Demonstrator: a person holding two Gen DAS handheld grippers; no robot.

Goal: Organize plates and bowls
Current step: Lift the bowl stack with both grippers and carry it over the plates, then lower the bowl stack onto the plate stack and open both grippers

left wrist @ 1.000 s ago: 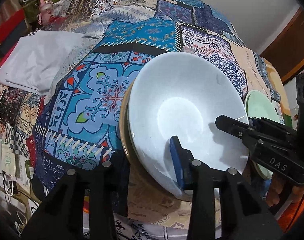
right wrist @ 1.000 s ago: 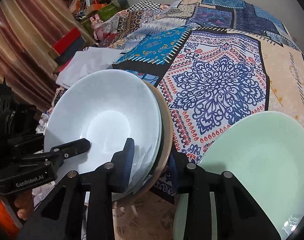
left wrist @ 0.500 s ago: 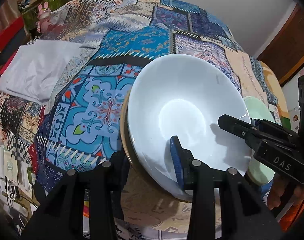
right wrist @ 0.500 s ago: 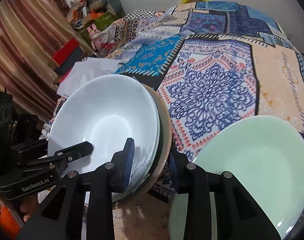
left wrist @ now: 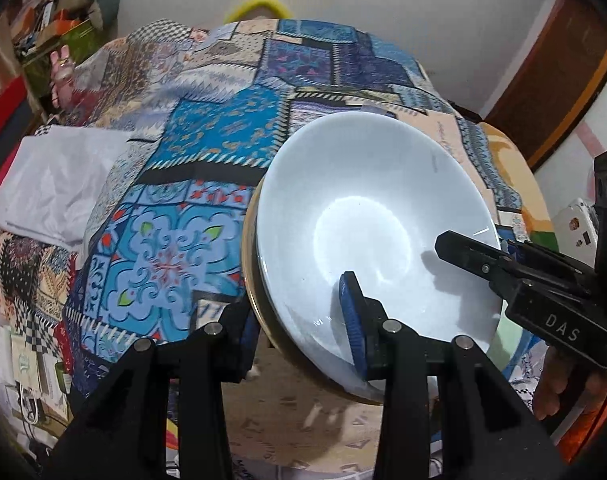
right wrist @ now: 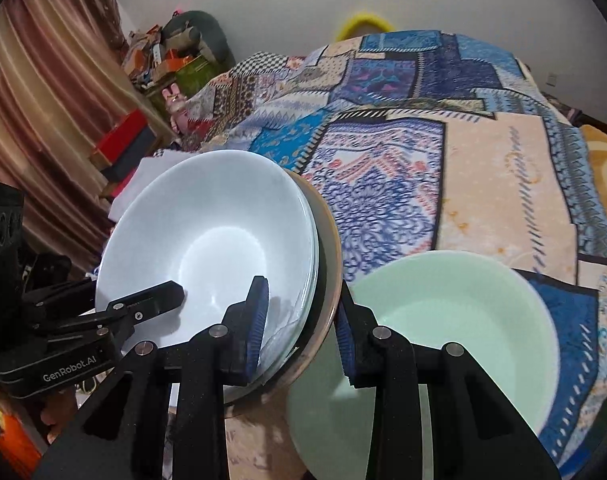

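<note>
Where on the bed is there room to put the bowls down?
The patterned quilt is bare beyond the white bowl stack and the green bowl. Another bare patch lies between the stack and the white folded cloth. The near edge is crowded.

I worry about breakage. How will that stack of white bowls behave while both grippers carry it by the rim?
Probably fragile and slippery: the white bowls look glazed and glossy. The nested stack seems heavy, tilted in the left hand-held gripper and right hand-held gripper, so it might slide.
</note>
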